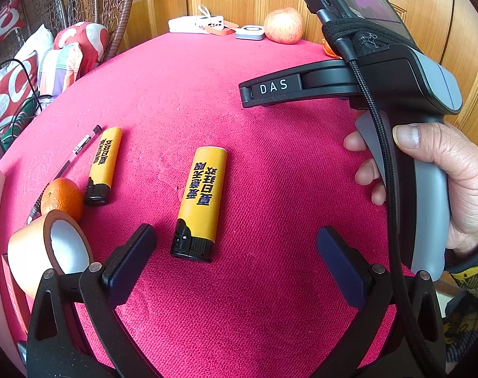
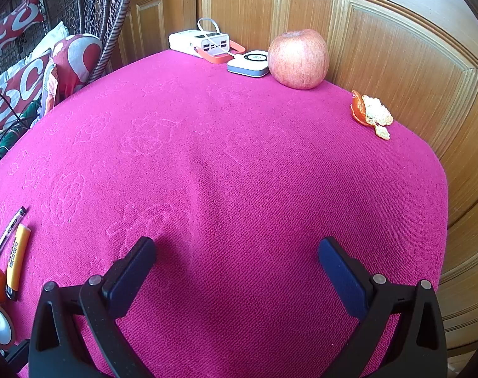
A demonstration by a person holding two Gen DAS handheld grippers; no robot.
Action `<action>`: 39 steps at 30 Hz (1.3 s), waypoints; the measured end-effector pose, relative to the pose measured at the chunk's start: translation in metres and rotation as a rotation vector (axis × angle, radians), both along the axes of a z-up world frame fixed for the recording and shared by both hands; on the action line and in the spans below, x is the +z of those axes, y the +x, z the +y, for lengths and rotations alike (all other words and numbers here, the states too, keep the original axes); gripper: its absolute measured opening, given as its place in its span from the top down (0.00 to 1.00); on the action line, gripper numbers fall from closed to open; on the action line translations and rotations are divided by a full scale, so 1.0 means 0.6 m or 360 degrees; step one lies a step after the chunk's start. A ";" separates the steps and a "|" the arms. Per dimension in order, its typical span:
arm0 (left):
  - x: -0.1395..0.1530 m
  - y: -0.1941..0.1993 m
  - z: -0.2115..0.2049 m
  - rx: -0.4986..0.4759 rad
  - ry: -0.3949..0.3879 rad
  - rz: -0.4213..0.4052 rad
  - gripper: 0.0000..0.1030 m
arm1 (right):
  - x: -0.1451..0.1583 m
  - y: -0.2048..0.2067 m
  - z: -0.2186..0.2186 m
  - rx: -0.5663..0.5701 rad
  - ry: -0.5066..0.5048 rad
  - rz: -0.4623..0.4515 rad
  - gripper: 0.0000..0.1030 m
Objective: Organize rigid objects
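Magenta cloth: covers the surface (image 1: pixel 270 163), textured pile, slight crease mid-frame in the right wrist view.
Left gripper (image 1: pixel 236 252): my jaws wide apart, nothing held, hovering low over the cloth at the bottom of the frame.
Near lighter (image 1: pixel 201 201): yellow with a black cap, lying flat at frame centre, cap end toward me, just ahead of the jaws and left of their midline.
Far lighter (image 1: pixel 104 163): same kind, centre left, lying beside a pen (image 1: pixel 81 148).
Clutter lower left: orange (image 1: pixel 62 199) touching a tape roll (image 1: pixel 47 249), both near the left finger.
Right gripper (image 2: pixel 236 261): jaws also wide apart and empty, over bare cloth; seen side-on at the upper right of the left wrist view, held in the right hand (image 1: pixel 453 182).
Far edge: apple (image 2: pixel 298 59), charger hub (image 2: pixel 201 44), small white box (image 2: pixel 249 63), orange peel (image 2: pixel 369 113).
Step, my guess: left jaws going for the near lighter.
Risk: lighter sits off-centre and angled, so closing as-is could nudge or spin it on the cloth.
Risk: left finger could clip the tape roll and roll the orange.
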State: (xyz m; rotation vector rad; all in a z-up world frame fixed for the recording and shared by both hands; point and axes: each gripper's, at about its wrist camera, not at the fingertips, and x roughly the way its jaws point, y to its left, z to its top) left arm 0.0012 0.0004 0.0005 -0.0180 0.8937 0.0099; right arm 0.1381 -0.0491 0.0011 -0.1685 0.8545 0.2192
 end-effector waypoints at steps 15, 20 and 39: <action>0.000 0.001 0.001 -0.0001 0.0002 -0.0003 0.00 | -0.001 0.000 -0.001 0.0000 0.0004 0.0000 0.00; 0.000 0.002 -0.001 0.0009 0.0005 -0.0004 0.00 | -0.001 -0.001 -0.001 0.0000 0.0004 0.0002 0.00; 0.155 -0.147 0.011 0.0110 0.0047 -0.0418 0.01 | -0.001 -0.001 0.005 0.0035 -0.0012 0.0011 0.00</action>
